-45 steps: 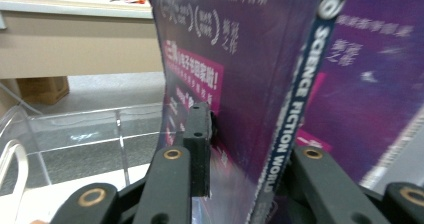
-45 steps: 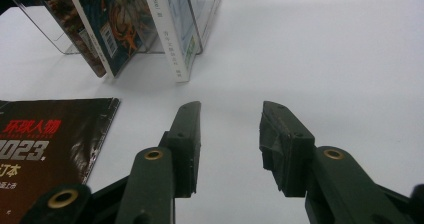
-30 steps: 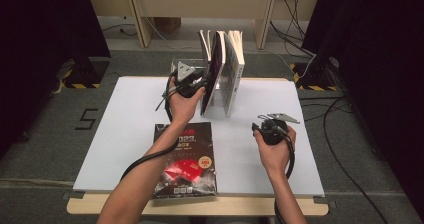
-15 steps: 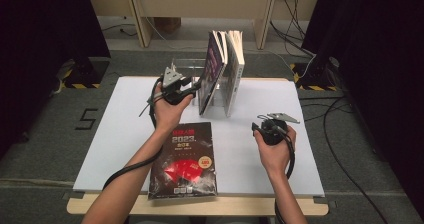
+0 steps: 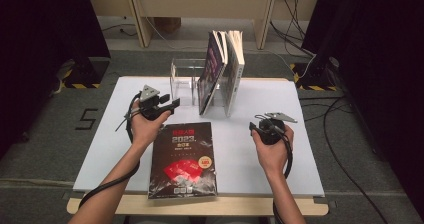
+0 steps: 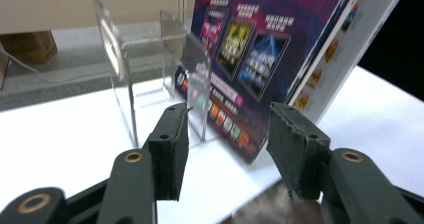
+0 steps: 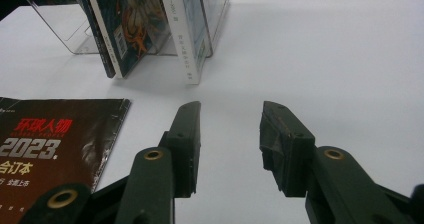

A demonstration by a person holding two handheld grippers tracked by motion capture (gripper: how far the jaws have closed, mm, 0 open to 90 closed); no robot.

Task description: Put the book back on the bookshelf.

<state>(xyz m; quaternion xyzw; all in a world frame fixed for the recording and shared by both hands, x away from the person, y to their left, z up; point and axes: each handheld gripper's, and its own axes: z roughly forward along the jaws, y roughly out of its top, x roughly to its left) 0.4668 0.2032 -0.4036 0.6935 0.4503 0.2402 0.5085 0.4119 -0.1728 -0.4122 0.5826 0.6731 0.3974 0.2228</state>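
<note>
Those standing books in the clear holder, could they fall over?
Maybe. The standing books lean in the clear holder, so a bump from the left gripper, whose empty jaws have just been opening, might tip them. The black magazine overhangs the table's near edge and could slide off.

You have two grippers in hand: the left gripper (image 5: 159,105) and the right gripper (image 5: 267,129). You see one black magazine (image 5: 184,159) lying flat on the one white table (image 5: 300,149). One clear rack (image 5: 182,79) stands on it, and you count three books (image 5: 222,71) upright in that rack.
</note>
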